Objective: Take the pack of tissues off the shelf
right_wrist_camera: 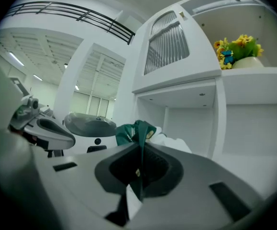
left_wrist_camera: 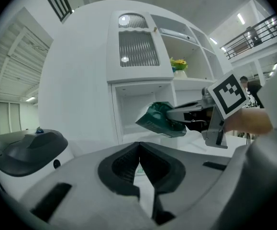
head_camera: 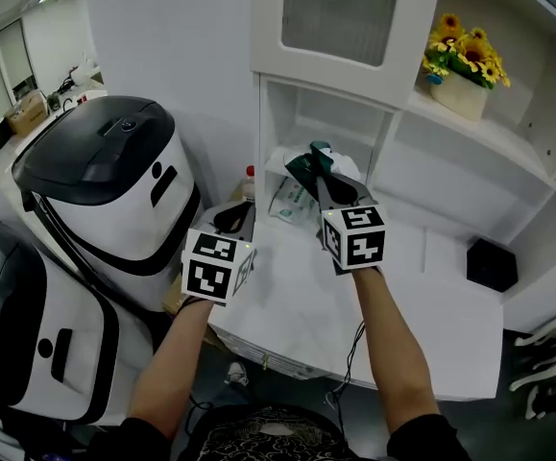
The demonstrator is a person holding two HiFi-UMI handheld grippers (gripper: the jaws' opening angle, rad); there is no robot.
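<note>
A soft, crinkled dark-green pack of tissues point(head_camera: 301, 165) is hanging pinched in the closed right tool point(head_camera: 321, 166), just in front of the white shelf point(head_camera: 335, 128), above the smooth white counter point(head_camera: 402, 296). Its print is too blurred to read. The left tool point(head_camera: 234, 221), jaws together and empty, is hovering near-left.

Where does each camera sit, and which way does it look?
Head view: on the person's head, looking down at the shelf; both forearms, left gripper and right gripper show.
Left gripper view: on the left gripper, facing the shelf; its own shut jaws show.
Right gripper view: on the right gripper, facing the shelf; its jaws pinch the pack of tissues.
Shared: all three show the flowers.
</note>
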